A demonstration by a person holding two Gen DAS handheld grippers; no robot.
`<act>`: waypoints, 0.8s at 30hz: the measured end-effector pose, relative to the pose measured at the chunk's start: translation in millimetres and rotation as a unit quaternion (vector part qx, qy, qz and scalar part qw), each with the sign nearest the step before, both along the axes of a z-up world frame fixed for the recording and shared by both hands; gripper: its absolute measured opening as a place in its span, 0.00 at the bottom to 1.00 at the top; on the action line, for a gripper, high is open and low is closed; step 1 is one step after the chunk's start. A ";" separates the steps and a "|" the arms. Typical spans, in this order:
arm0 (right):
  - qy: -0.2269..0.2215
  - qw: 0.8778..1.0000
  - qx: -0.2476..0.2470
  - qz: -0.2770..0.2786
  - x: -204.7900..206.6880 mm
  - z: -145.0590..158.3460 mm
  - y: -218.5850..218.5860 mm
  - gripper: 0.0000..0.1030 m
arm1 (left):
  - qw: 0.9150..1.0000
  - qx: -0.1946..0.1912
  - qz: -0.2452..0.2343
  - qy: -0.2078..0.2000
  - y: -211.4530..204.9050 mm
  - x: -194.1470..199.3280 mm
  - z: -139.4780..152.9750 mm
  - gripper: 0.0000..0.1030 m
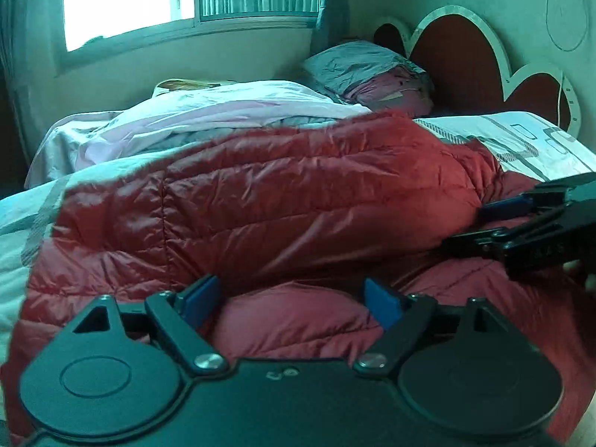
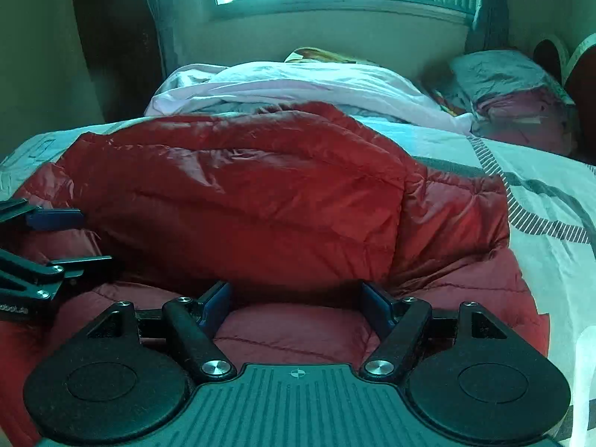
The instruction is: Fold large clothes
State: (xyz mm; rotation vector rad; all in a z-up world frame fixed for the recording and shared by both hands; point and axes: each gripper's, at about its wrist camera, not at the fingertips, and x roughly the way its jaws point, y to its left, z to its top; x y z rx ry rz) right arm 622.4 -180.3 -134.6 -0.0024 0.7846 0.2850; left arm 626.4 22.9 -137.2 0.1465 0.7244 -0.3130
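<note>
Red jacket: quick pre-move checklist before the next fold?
1. Left gripper jaws open, nothing pinched: ok.
2. Right gripper jaws open, nothing pinched: ok.
3. Jacket already folded once, upper layer lying over the lower: ok.
4. Jacket fully on the bed: cannot tell, the near edge is hidden under the grippers.
5. Grippers apart from each other, side by side over the near edge: ok.
6. Room to fold away from the camera: not ok, the pink bedding is bunched right behind the jacket.
</note>
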 end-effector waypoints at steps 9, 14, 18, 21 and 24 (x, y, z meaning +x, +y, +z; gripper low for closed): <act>-0.037 0.998 -0.009 0.053 -75.8 32.6 -10.5 0.72 | 0.999 0.010 0.044 -0.024 28.4 -67.2 18.1 0.80; -0.021 0.999 -0.039 0.001 -70.2 12.3 -12.1 0.72 | 0.997 0.013 0.076 -0.018 38.5 -59.3 13.2 0.81; -0.019 0.995 0.050 -0.084 -91.5 31.6 -59.4 0.72 | 0.990 0.015 0.136 -0.038 57.3 -88.3 31.5 0.87; -0.008 0.980 0.135 -0.147 -124.3 39.6 -101.5 0.88 | 0.979 -0.028 0.200 -0.034 85.0 -125.3 39.4 0.87; 0.016 0.960 0.210 -0.185 -154.9 33.7 -129.3 0.91 | 0.959 -0.093 0.266 -0.018 111.5 -156.8 38.5 0.82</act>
